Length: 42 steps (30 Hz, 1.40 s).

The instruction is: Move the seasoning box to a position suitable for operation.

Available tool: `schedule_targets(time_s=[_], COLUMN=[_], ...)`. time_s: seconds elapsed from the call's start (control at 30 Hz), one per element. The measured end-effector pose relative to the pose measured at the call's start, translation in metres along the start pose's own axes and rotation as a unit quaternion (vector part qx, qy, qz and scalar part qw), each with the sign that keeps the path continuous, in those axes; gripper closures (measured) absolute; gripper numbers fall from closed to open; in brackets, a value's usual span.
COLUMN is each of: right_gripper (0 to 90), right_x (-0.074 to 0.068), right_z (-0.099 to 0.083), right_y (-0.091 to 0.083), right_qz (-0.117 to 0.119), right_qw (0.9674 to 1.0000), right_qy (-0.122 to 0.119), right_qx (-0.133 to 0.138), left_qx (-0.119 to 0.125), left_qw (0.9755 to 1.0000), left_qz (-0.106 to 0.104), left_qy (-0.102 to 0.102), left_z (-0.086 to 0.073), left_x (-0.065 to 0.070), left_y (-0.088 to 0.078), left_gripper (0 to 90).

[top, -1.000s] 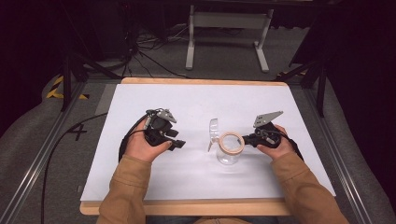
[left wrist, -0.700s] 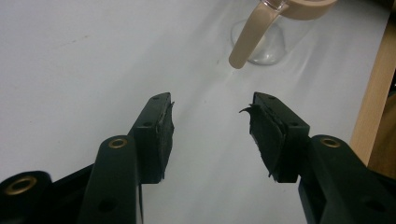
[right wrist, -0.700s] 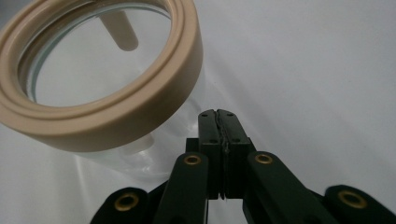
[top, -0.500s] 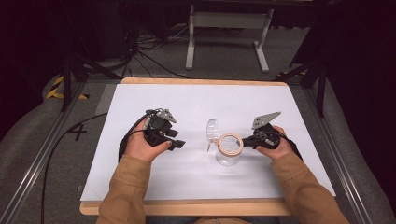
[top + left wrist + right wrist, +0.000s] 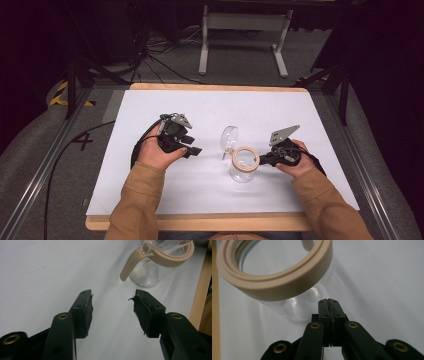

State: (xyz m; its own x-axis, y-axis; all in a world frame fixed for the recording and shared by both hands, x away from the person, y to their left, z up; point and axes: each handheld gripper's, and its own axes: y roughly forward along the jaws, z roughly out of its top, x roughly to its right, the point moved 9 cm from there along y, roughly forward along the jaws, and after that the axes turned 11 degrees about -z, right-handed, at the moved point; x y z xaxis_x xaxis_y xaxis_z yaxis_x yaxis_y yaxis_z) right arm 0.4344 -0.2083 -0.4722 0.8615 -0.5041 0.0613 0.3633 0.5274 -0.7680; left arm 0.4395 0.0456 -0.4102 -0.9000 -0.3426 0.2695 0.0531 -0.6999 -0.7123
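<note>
Clear glass jar [image 5: 243, 169] with a beige rim stands on a white table [image 5: 150, 185]; left gripper [image 5: 195, 150] gapes empty; right gripper [image 5: 262, 161], jaws pressed together, touches the jar's side.

The jar [image 5: 277, 277] is cut off top-left, its contents perhaps unreadable.

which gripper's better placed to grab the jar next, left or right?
Probably the left gripper: its jaws stand open, facing the clear jar across bare table. The right gripper is right beside the jar's wall, but its jaws are shut and must reopen first.
</note>
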Motion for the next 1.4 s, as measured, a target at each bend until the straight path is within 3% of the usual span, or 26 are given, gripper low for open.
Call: schedule_targets(time_s=[0.27,0.7,0.9,1.2,1.4], right_gripper=[90.0,90.0,90.0,90.0,90.0], right_x=[-0.019,-0.055,-0.064,-0.066,-0.055], right_z=[-0.001,0.005,0.011,0.013,0.017], right_y=[-0.004,0.001,0.006,0.007,-0.011], right_qz=[0.029,0.087,0.086,0.088,0.061], right_qw=[0.9990,0.9928,0.9921,0.9926,0.9960], right_qy=[-0.030,-0.079,-0.091,-0.083,-0.066], right_qx=[-0.015,-0.025,-0.013,-0.006,0.004], left_qx=[-0.002,0.001,0.002,0.008,0.045], left_qw=[1.0000,1.0000,1.0000,0.9999,0.9989], left_qz=[-0.005,-0.005,-0.008,-0.010,0.008], left_qy=[0.005,0.005,0.004,0.000,0.001], left_z=[0.005,0.005,0.004,0.003,0.008], left_x=[0.000,-0.002,-0.004,-0.006,-0.009], left_y=[0.003,0.003,0.004,0.003,0.000], left_gripper=[49.8,49.9,50.2,51.0,59.1])
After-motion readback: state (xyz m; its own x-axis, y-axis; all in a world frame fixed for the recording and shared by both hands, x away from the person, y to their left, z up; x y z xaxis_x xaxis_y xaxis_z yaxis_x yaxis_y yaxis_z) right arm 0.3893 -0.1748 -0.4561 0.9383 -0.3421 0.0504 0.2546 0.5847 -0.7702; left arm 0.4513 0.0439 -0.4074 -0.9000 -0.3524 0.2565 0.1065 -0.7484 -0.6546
